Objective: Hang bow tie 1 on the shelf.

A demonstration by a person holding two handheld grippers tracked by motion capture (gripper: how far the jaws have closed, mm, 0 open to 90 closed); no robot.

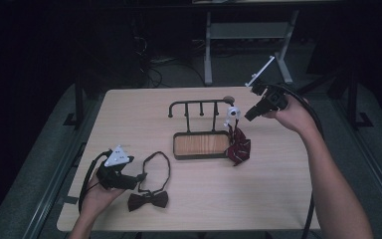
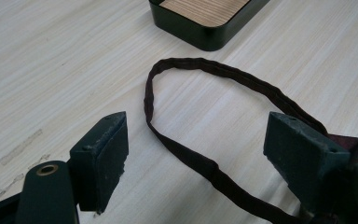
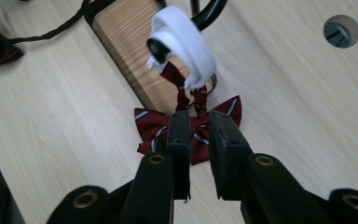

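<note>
R tool [image 3: 198,122] barely open beside striped bow tie [image 3: 192,128] on rack [image 1: 199,105], L tool [image 2: 196,144] wide open, empty

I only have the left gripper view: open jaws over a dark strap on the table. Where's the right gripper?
Observer: The right gripper is at the right end of the rack, beside the striped bow tie.
Operator: Is that tie hung?
Observer: Its white band loops over the end hook.
Operator: Is the gripper holding it?
Observer: Its jaws stand slightly apart; I see nothing pinched.
</note>
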